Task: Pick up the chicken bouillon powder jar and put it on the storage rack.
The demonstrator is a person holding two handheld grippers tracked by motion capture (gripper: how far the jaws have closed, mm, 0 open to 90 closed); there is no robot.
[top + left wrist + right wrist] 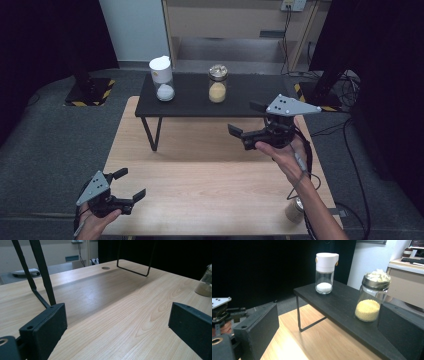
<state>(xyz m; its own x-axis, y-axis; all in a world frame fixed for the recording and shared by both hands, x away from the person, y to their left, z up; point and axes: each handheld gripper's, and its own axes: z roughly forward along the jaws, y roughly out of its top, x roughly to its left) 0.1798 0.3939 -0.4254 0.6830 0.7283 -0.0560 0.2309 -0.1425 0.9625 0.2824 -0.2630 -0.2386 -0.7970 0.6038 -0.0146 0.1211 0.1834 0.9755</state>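
A glass jar with a white cap holds white powder and stands on a low black shelf. To its right on the shelf stands a metal-lidded jar of yellow grains. My right gripper hovers open just off the shelf's front right, jaws aimed toward the jars and apart from them, nothing between them. My left gripper rests open low over the wooden table near its front left corner, with nothing in it.
A third jar with tan contents stands at the table's front right corner, beside the person's right forearm. The shelf's thin black wire legs rise from the tabletop. A round cable hole sits in the table.
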